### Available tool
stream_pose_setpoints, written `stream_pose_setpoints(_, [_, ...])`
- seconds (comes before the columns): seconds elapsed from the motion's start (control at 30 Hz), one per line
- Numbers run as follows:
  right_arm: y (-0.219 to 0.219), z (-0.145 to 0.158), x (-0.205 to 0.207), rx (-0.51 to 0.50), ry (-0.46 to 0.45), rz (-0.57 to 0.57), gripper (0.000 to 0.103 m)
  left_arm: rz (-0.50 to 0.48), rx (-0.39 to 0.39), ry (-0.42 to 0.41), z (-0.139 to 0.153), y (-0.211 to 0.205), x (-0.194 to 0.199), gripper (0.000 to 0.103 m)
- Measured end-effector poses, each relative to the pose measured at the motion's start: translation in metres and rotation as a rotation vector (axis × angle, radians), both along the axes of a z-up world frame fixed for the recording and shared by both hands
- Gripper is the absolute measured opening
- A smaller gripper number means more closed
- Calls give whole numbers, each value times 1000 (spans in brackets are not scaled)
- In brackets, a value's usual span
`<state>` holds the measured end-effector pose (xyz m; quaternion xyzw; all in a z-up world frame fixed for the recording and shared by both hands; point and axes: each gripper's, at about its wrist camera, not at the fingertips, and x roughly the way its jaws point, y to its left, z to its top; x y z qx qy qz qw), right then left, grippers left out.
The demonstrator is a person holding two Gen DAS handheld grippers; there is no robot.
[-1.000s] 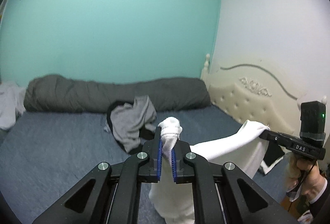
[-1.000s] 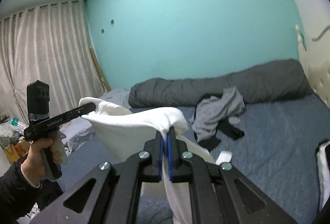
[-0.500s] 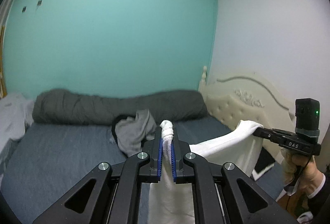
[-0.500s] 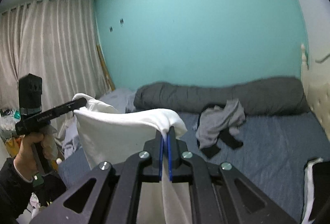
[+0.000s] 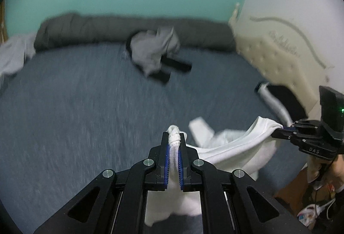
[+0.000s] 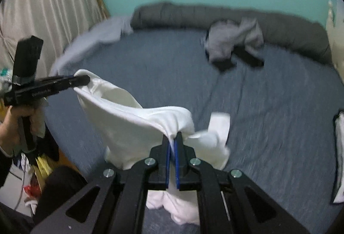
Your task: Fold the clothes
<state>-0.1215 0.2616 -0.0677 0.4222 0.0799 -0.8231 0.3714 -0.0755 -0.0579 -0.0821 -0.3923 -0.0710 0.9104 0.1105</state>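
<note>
- Left gripper (image 5: 173, 143), bottom centre of the left wrist view: fingers clamped on a bunched corner of the white garment (image 5: 232, 145).
- Right gripper (image 6: 172, 143), bottom centre of the right wrist view: fingers pinched narrow on another corner of the same garment.
- Garment hangs stretched between the two grippers, sagging low over the blue bed (image 5: 86, 104); whether it touches, cannot tell.
- Grey clothes pile (image 5: 154, 51) upper centre, against a dark rolled duvet (image 5: 90, 29).
- Frames motion-blurred.
</note>
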Motion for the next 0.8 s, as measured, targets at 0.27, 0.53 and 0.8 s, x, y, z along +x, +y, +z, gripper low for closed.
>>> stream_pose_setpoints(0.27, [-17,-84,7,87,-148,70,4,6,-32,-121,-79,1,0,7])
stream_pose_setpoints(0.53, [-26,-118,22,143,-248,186,16,4,-47,-195,-119,-9,1,7])
stream_pose_setpoints(0.8, [-2,-85,14,7,-260,182,41,7,-46,-205,-131,-18,9,7])
